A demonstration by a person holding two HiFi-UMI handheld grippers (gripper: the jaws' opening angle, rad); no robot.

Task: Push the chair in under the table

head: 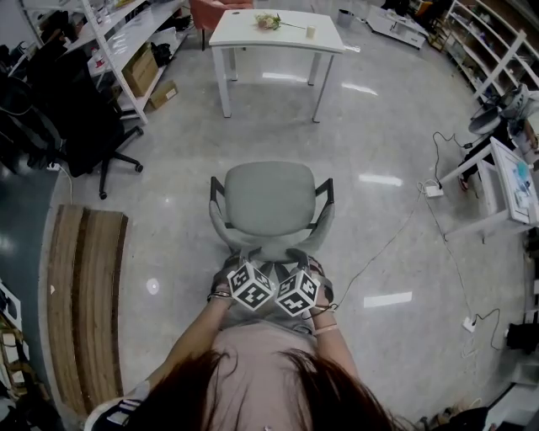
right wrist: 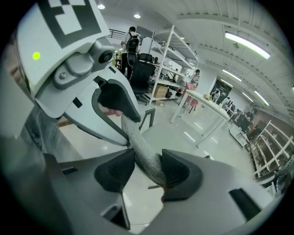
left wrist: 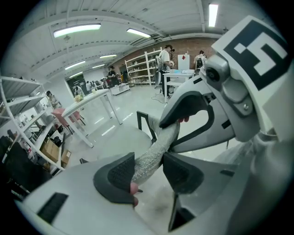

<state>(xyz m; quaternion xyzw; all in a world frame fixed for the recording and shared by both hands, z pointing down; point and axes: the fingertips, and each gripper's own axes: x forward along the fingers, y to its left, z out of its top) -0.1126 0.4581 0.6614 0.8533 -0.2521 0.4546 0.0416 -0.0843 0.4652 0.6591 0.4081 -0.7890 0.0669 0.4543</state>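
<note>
**A:** Where's the chair (head: 269, 198)?

**B:** Mid-floor, well apart from the white desk (head: 249, 38), with bare floor between them. It isn't under the desk. The seat faces the desk and the backrest (head: 269, 247) is toward the person.

**A:** Grippers?

**B:** Both are on the top rim of the backrest, side by side. The left gripper (head: 249, 263) is left of centre and the right gripper (head: 295, 261) right of centre. Their marker cubes nearly touch, and both point steeply down.

**A:** Left jaws?

**B:** They are spread wide around the rim. In the left gripper view the grey fabric edge (left wrist: 149, 158) fills the gap, with a pad against it on each side. They are pinching the backrest.

**A:** Right jaws?

**B:** Same. In the right gripper view the rim (right wrist: 146, 158) runs between the pads and both sit on it. Each gripper view also shows the other gripper further along the same rim.

**A:** Anything on the desk?

**B:** A flower (head: 268, 21) and a small cup (head: 311, 32), both near the far edge.

**A:** What's around the chair?

**B:** A black office chair (head: 88, 135) and a shelf rack (head: 126, 42) with cardboard boxes (head: 143, 71) are to the left. A brown striped mat (head: 84, 303) lies on the floor at lower left. Cables (head: 396, 236) trail across the floor on the right. None of it is between the chair and the desk.
</note>
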